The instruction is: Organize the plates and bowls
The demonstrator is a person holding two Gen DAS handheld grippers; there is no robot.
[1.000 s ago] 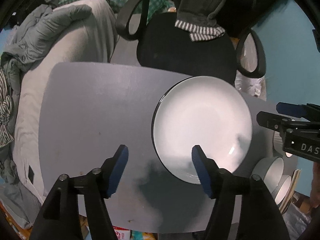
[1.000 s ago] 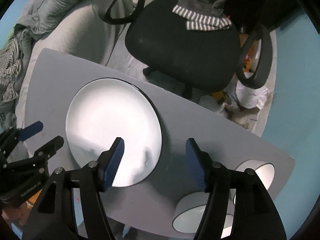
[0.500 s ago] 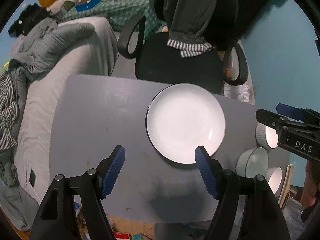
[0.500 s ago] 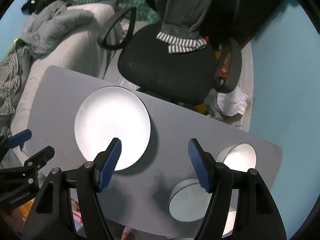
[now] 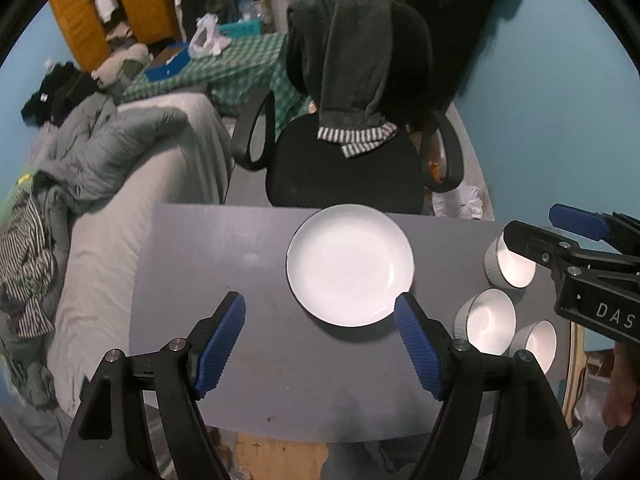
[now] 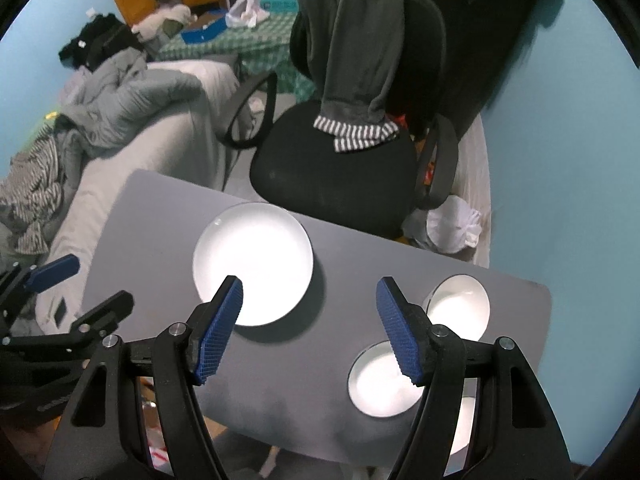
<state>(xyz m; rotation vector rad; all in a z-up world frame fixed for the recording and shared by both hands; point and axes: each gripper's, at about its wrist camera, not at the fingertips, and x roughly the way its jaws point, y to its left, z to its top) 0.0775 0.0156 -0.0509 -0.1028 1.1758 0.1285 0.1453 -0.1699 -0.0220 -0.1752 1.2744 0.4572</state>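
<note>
Grey surface (image 5: pixel 280 360), plate (image 5: pixel 350 264) beyond the left gripper (image 5: pixel 320 344), its empty fingers opening; bowls (image 6: pixel 378 380) beside the right gripper (image 6: pixel 310 328), wide, empty: next, probably grasp a bowl for stacking.

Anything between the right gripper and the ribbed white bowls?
Nothing visible. The right gripper hangs empty above the grey table; the nearest ribbed white bowl sits uncovered below its right finger.
</note>
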